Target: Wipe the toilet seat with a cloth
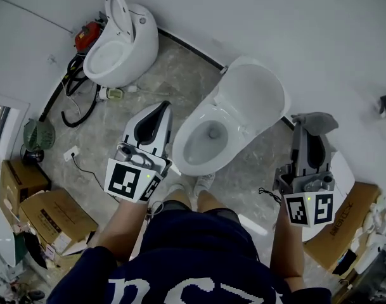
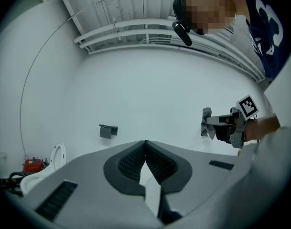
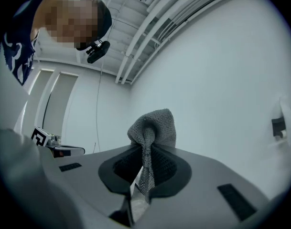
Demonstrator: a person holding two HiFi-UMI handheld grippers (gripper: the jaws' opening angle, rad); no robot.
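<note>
Grey marbled floor meets plain white walls in the head view. At the frame's centre stands a white toilet with its lid tipped back toward the wall and the toilet seat ringing the open bowl. A second white toilet sits at upper left, also with its lid up. Cardboard boxes are stacked along the lower left edge and another carton lies at lower right. The person's legs and pale shoes stand just below the central bowl. Left of the bowl, the left tongs point up the frame; the left gripper view shows these tongs pressed together at the tips with nothing between them. At centre right of the head view, the right tongs are held well apart from the toilet. The right gripper view shows them pinching a grey knitted cloth, which bunches above the tips while a strand hangs down between the pads. That cloth touches neither the seat nor the bowl. A green fan stands by the left wall, and a red device with black hoses sits beside the upper-left toilet.
</note>
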